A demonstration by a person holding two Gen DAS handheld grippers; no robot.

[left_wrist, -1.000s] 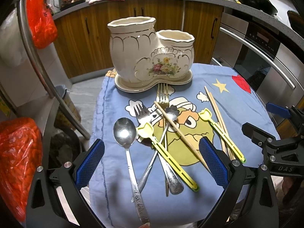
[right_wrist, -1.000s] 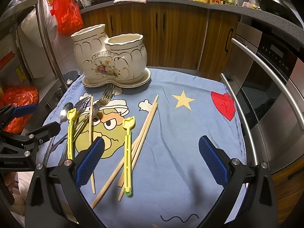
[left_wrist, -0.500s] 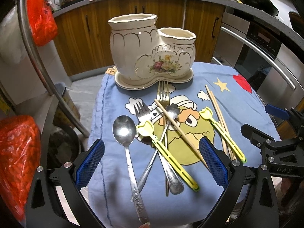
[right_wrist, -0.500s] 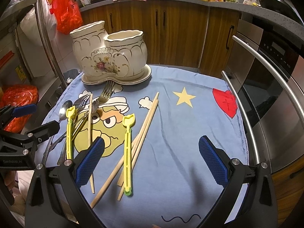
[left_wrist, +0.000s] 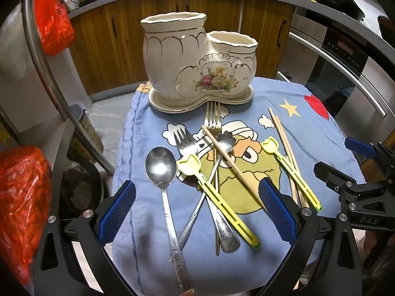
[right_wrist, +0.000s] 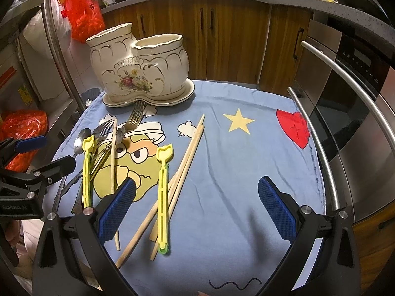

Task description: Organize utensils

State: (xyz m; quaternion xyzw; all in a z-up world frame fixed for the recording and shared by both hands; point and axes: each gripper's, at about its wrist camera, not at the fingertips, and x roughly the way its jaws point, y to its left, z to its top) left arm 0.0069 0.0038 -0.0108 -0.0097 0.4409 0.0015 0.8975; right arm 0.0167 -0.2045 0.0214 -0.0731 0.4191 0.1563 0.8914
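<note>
Left claw: the left gripper has its jaws spread wide and holds nothing. It hangs over the near edge of the blue cloth.
Right claw: the right gripper is spread wide too, and it is empty. It hangs over the near edge, more toward the right side.
Holder: the white holder stands at the far edge of the cloth. It has a tall cup and a short cup, and both look empty from here.
Big spoon: the spoon lies at the left side of the cloth, just ahead of the left claw. Its bowl points to the far edge and its handle runs back to the near edge.
Pile: the forks, a yellow stick and one chopstick lie crossed in the middle.
Chopsticks: a pair of chopsticks and another yellow stick lie just ahead of the right claw, near its left pad, long way front to back.
Which hand is nearer: left for the spoon and pile, right for the pair.
Next move, my guess: turn a claw so its pads close across a handle, not along it.
Task so far: nothing is in the holder yet.
</note>
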